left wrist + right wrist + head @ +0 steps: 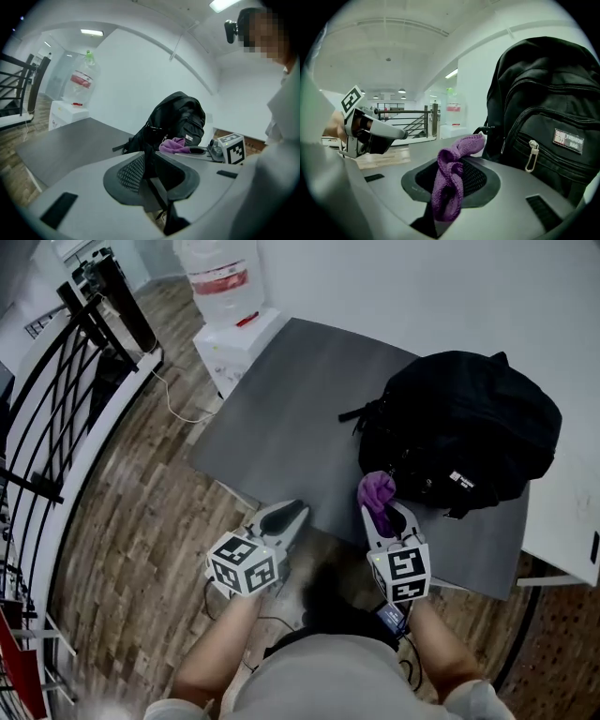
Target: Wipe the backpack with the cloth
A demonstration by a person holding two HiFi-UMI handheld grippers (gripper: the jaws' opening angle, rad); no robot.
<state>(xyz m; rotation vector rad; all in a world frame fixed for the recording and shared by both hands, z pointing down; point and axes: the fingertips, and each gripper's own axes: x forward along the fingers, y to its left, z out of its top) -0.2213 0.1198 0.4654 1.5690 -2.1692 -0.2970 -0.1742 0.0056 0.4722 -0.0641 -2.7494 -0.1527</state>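
Nearest, at the near edge of the bench (281, 418): left hand-held gripper (292, 514), jaws drawn almost together, nothing between them. It is clear of the backpack (469, 423), which lies well to its right.

Just right of it: right hand-held gripper (382, 507), jaws clamped on a bunched purple cloth (377, 489). The free end of the cloth pokes forward, close to the backpack's front pocket; I cannot tell whether it touches.

Farther, right side of the bench: black backpack, front pocket and zip pull (530, 157) facing the right hand-held gripper.

Far left, beyond the bench: water dispenser (225, 287).

Step, as judged: approach, with wiping not yet begun. The next move calls for pressing the cloth onto the front fabric and stroking across it. The left hand-held gripper could steady the bag, since soft fabric may shift or give under the wipe.
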